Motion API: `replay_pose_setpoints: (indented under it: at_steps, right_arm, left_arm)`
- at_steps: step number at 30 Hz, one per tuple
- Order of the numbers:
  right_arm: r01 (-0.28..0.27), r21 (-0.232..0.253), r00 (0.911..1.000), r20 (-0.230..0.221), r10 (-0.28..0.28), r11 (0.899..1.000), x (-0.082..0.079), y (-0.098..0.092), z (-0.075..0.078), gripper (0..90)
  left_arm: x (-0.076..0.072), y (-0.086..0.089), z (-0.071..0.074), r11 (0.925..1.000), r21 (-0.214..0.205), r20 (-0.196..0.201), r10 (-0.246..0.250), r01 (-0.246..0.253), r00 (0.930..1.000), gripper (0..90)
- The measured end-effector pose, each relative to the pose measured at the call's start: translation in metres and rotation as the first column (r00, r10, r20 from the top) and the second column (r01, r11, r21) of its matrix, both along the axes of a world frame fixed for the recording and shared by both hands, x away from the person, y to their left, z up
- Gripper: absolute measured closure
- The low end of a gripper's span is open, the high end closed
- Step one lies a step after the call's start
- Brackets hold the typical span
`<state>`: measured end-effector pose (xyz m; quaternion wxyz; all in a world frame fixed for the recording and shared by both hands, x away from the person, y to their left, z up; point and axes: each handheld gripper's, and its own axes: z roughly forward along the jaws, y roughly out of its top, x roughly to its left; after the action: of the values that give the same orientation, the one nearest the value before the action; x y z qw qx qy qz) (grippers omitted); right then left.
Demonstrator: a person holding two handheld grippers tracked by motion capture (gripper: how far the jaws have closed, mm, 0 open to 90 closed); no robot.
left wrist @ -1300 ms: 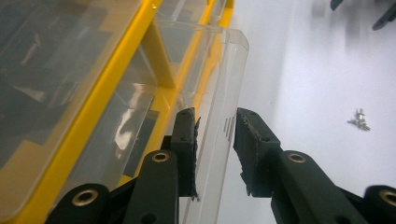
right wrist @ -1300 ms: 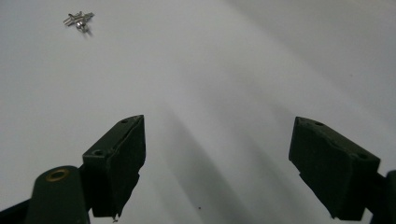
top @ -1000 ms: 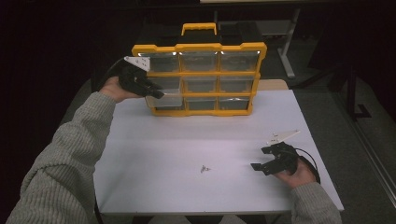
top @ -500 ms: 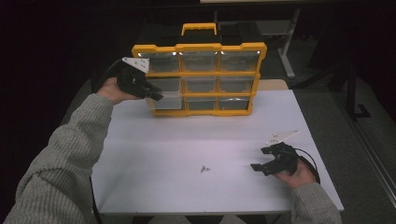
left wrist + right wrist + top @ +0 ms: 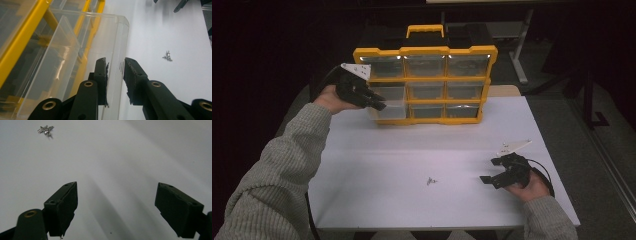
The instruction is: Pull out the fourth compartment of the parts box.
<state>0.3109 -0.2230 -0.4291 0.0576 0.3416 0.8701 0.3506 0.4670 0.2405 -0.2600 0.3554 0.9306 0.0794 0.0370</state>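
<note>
While the left claw (image 5: 115,75) pinches the front wall of a clear plastic drawer (image 5: 75,62) drawn partway out of the yellow organizer (image 5: 426,85) at the desk's (image 5: 412,150) far edge, the right claw (image 5: 116,207) rests wide open and empty on the near right. Risk — the thin wall could slip from the pads, or a hard tug could tip the upright cabinet forward. Its drawers look empty; a small cluster of screws (image 5: 430,180) lies loose mid-desk, well apart from both.
</note>
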Motion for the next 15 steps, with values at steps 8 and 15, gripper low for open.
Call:
replay_pose_setpoints:
  at_steps: [8, 15]
  right_arm:
    - [-0.009, -0.005, 1.0000, -0.002, 0.009, 1.000, 0.0003, 0.0018, -0.0006, 17.4]
    - [-0.008, -0.005, 0.9999, -0.007, 0.008, 1.000, 0.0001, 0.0027, -0.0011, 17.2]
  left_arm:
    - [-0.0038, 0.0000, -0.0005, 1.0000, -0.002, 0.001, -0.005, 0.005, 1.0000, 72.8]
    - [-0.0066, 0.0012, -0.0002, 1.0000, -0.004, 0.001, -0.007, 0.007, 1.0000, 72.6]
